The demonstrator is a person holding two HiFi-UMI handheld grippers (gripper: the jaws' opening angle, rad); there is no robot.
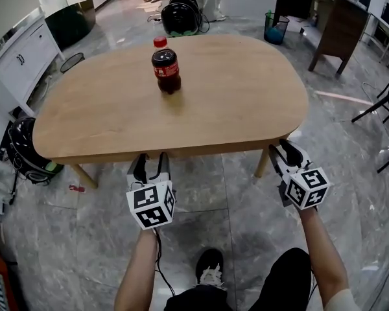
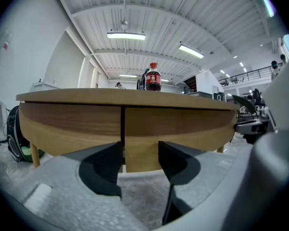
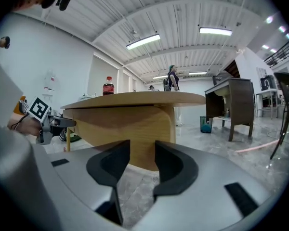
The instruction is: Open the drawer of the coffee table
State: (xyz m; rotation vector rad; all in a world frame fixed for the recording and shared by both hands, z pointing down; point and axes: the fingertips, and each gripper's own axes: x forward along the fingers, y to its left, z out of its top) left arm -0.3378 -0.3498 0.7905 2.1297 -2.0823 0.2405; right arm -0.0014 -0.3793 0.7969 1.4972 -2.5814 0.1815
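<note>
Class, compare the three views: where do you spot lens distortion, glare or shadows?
Head view: even light; the cola bottle casts a soft shadow on the coffee table, and the glossy floor shows pale reflections. Left gripper view: strong fisheye with black corners, bright ceiling lamp. Right gripper view: the same fisheye bowing.

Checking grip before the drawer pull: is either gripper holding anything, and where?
Nothing is held: the left gripper and right gripper both have jaws apart, facing the coffee table.

a dark cola bottle with a red cap (image 1: 166, 67) stands upright on the oval light-wood coffee table (image 1: 246, 89). the left gripper (image 1: 151, 160) is at the table's near edge, the right gripper (image 1: 283, 148) at its near right corner.
</note>
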